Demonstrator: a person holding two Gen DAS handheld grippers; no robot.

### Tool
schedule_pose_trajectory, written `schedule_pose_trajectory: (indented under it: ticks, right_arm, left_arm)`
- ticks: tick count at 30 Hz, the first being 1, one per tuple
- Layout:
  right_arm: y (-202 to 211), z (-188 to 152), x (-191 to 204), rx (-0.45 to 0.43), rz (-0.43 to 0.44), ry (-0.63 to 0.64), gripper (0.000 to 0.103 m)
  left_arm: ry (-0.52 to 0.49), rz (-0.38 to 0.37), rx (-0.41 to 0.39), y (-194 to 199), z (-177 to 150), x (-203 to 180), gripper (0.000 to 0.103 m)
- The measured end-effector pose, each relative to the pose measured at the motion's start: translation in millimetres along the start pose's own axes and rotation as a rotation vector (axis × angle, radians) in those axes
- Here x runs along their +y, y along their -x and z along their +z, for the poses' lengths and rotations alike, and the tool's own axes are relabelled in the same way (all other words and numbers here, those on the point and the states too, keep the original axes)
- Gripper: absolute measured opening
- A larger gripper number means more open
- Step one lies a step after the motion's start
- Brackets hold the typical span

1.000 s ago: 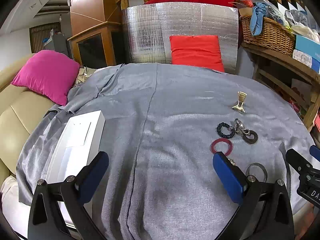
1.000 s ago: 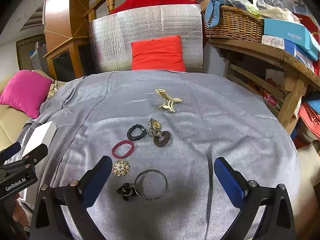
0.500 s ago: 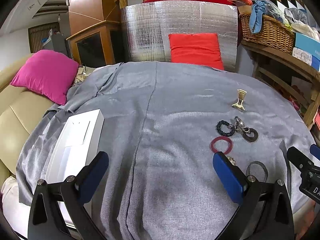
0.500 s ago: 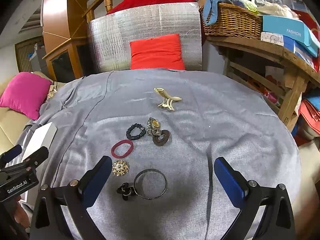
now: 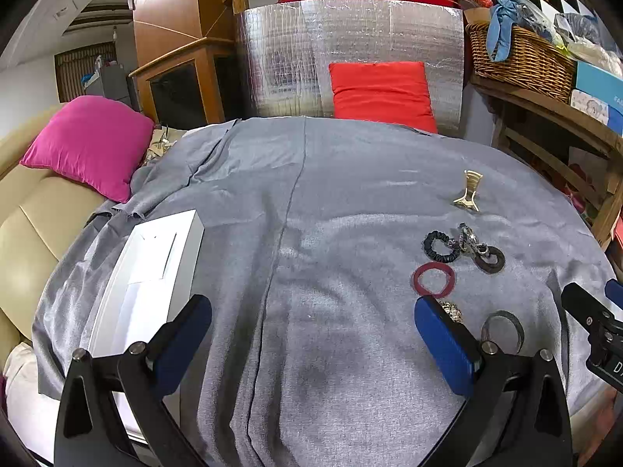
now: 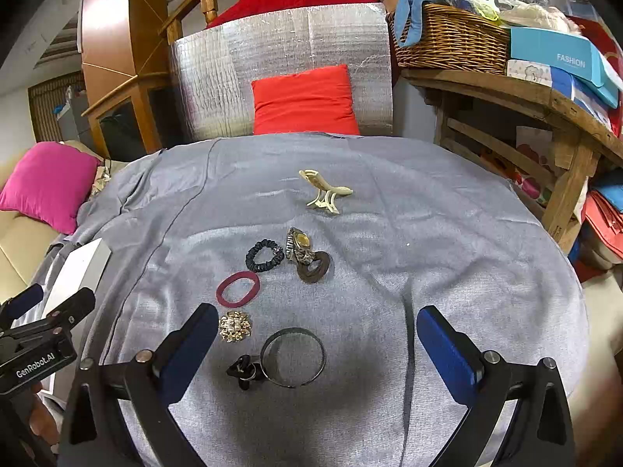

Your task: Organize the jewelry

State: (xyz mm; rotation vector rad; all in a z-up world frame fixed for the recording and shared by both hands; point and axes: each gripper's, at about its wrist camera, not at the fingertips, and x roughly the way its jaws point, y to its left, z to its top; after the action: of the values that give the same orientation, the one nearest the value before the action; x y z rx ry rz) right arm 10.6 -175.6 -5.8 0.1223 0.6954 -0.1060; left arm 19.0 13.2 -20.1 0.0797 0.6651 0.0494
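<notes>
Jewelry lies on a grey cloth. In the right wrist view I see a cream hair claw [image 6: 325,193], a black scrunchie [image 6: 264,255], a watch [image 6: 299,247] on a brown ring [image 6: 314,269], a maroon band [image 6: 238,289], a gold brooch [image 6: 234,326], a metal bangle [image 6: 293,357] and a black flower piece [image 6: 243,369]. My right gripper [image 6: 313,344] is open just above the bangle. A white box [image 5: 150,272] lies at the left. My left gripper [image 5: 311,334] is open and empty over bare cloth beside the box.
A red cushion [image 5: 383,95] leans on a silver foil panel [image 5: 350,54] behind the table. A pink cushion [image 5: 87,144] sits on a beige sofa at the left. A wooden shelf with a wicker basket [image 6: 451,41] and boxes stands at the right.
Both views have shifted only slightly. Both grippers stay open and no object has moved.
</notes>
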Motion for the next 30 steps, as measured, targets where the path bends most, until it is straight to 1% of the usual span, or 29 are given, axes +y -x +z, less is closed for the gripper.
schedule_pose_trajectory:
  ticks: [30]
  right_arm:
    - [-0.9, -0.2, 0.5, 0.001, 0.004, 0.000, 0.103]
  left_arm:
    - [0.002, 0.007, 0.028, -5.9, -0.4, 2.8, 0.103]
